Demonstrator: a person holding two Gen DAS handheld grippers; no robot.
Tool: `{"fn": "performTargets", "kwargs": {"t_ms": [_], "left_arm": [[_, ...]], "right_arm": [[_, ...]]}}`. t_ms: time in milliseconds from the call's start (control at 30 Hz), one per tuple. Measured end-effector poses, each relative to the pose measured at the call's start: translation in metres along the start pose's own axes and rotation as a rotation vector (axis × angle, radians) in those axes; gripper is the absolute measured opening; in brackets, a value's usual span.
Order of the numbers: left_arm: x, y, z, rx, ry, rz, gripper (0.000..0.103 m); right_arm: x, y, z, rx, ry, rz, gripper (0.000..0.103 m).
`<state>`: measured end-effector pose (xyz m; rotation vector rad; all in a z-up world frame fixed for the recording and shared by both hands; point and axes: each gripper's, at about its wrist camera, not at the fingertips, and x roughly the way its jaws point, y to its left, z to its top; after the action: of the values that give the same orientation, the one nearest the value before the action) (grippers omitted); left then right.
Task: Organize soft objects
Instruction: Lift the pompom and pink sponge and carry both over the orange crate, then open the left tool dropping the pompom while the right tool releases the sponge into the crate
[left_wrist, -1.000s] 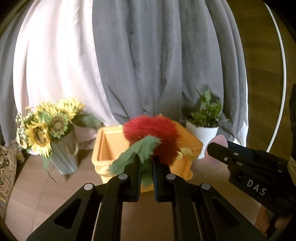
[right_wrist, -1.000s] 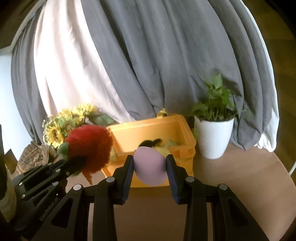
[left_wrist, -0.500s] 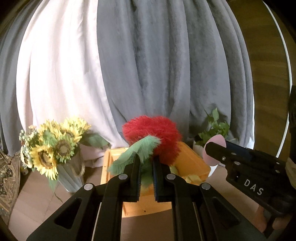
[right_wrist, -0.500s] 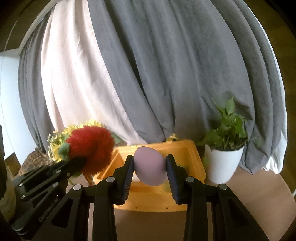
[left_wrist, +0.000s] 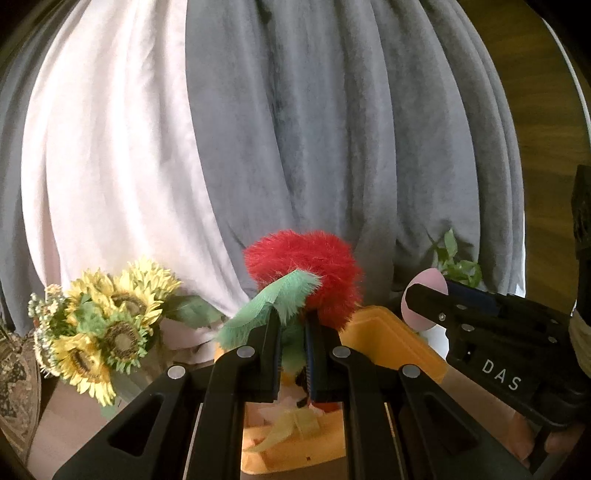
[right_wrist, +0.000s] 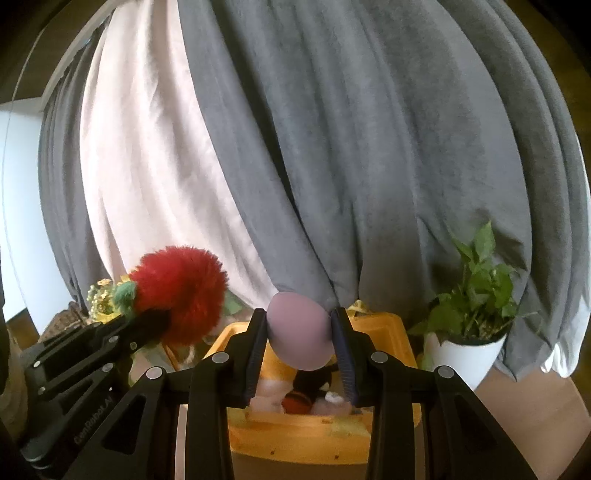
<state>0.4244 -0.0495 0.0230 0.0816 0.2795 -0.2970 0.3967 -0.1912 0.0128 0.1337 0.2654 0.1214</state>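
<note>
Far to the left of the left gripper (left_wrist: 291, 325): a bunch of sunflowers (left_wrist: 107, 314) in a vase, standing on the table (left_wrist: 70, 424), with a patterned woven thing (left_wrist: 14, 384) at the very edge beyond them. Behind everything, white and grey curtains (left_wrist: 258, 147).

Left gripper clenched on the green fabric leaves (left_wrist: 269, 306) of a red fluffy toy (left_wrist: 306, 269), jaws nearly together, red ball of fur sticking up past the fingertips and leaning a little to their right. Seen from the right wrist view as well, up and to the left of the right gripper (right_wrist: 299, 332), fur clear of the bin.

Below and just ahead of both grippers: an orange bin (left_wrist: 399, 343), open at the top. Inside it, under the right gripper's fingers, several soft things in a heap: a black plush piece (right_wrist: 314, 376), a small orange and dark striped ball (right_wrist: 297, 400), pale fluffy bits; under the left gripper's fingers, a pale yellow floppy piece (left_wrist: 288, 424).

Right gripper grasping a pink egg-shaped soft ball (right_wrist: 299, 332), both pads pressed on its sides, ball held above the bin's open top and not touching its rim. From the left wrist view, only a slice of that ball visible past the right gripper's finger.

To the right of the right gripper, beside the bin: a green leafy plant (right_wrist: 476, 295) in a white pot (right_wrist: 461, 358), upright on the table.
</note>
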Motion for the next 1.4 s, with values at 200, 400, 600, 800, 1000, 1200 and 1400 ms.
{"fn": "performTargets", "kwargs": {"t_ms": [200, 400, 600, 800, 1000, 1200, 1400], "left_arm": [[0.037, 0.004, -0.003, 0.002, 0.043, -0.019, 0.012], [0.074, 0.008, -0.013, -0.006, 0.101, -0.03, 0.012], [0.105, 0.009, -0.031, -0.01, 0.177, -0.031, 0.013], [0.121, 0.012, -0.045, -0.024, 0.232, -0.039, 0.02], [0.116, 0.012, -0.043, -0.035, 0.226, -0.015, 0.034], [0.079, 0.014, -0.034, -0.059, 0.208, 0.037, 0.047], [0.026, 0.01, -0.028, -0.087, 0.186, 0.118, 0.063]], "right_arm": [[0.03, -0.009, 0.002, 0.004, 0.032, -0.023, 0.037], [0.067, -0.022, -0.004, 0.014, 0.1, -0.044, 0.037], [0.1, -0.033, -0.015, 0.018, 0.162, -0.069, 0.037], [0.122, -0.039, -0.025, 0.022, 0.216, -0.08, 0.039], [0.129, -0.044, -0.031, 0.029, 0.242, -0.086, 0.044], [0.108, -0.041, -0.024, 0.023, 0.214, -0.101, 0.048], [0.058, -0.032, -0.018, 0.009, 0.171, -0.121, 0.06]]}}
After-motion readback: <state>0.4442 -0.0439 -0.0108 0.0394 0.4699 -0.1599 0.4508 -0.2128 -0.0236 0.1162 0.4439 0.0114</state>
